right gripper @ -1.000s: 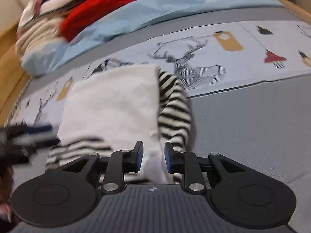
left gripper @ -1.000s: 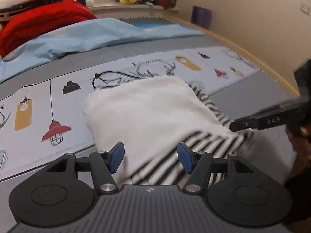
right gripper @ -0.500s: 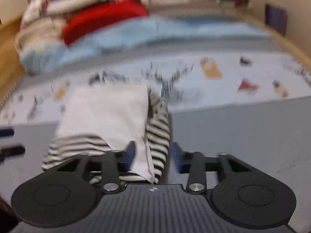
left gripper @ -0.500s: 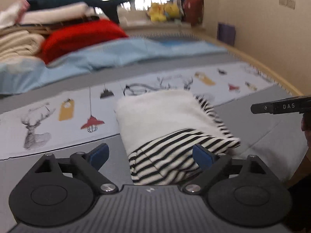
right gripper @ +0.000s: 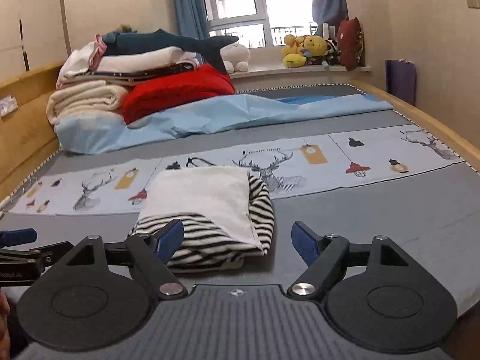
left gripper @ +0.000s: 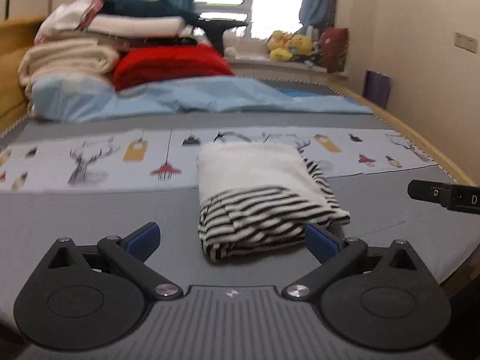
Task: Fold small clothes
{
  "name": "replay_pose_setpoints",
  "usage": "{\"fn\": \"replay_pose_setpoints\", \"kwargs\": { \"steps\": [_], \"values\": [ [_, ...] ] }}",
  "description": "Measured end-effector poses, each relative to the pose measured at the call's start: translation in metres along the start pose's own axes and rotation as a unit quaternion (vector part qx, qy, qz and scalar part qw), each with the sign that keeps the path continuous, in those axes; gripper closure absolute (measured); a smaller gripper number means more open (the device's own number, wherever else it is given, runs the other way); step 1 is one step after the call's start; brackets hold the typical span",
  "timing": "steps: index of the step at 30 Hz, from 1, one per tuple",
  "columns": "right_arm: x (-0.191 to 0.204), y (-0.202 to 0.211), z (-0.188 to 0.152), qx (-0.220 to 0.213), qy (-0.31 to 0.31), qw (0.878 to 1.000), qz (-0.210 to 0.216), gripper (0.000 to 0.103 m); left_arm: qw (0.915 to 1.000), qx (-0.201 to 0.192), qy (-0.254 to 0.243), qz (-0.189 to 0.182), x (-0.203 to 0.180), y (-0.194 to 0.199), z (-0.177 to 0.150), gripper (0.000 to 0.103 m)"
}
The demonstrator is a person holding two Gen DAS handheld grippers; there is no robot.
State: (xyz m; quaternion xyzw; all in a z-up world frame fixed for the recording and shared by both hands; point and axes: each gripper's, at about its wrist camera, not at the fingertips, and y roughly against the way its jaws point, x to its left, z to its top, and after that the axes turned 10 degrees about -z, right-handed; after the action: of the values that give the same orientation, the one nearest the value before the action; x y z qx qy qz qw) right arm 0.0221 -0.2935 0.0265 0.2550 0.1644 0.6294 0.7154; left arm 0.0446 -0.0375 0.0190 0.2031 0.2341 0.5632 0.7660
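A small white garment with black-and-white stripes lies folded in a compact rectangle on the grey bed cover; it also shows in the right wrist view. My left gripper is open wide and empty, held just in front of the garment's near edge. My right gripper is open and empty, also just short of the garment, its left finger in front of the striped edge. The right gripper's tip shows at the right edge of the left view, and the left gripper's tip at the left edge of the right view.
A printed sheet with deer and lamps crosses the bed behind the garment. A light blue sheet, a red blanket and a stack of folded bedding lie at the back left. The wooden bed frame runs along the right.
My right gripper has let go of the garment and opened. Both grippers have pulled back and risen, and the left one has opened wider. The garment now lies folded and still.
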Motion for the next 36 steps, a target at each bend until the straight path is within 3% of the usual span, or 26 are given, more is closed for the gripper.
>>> {"fn": "replay_pose_setpoints", "kwargs": {
  "steps": [5,17,36],
  "values": [
    [0.014,-0.008,-0.004,0.020,0.011,1.000,-0.006,0.023,0.9982,0.026,0.053,0.014,0.003,-0.008,-0.001,0.001],
    [0.055,-0.022,-0.013,0.040,0.063,0.997,0.006,0.023,0.9971,0.039,0.061,0.024,-0.001,-0.030,-0.002,0.001],
    [0.058,-0.043,-0.017,0.063,0.069,0.996,0.010,0.023,0.9958,0.055,0.071,0.016,0.002,-0.044,-0.004,0.001]
  ]
}}
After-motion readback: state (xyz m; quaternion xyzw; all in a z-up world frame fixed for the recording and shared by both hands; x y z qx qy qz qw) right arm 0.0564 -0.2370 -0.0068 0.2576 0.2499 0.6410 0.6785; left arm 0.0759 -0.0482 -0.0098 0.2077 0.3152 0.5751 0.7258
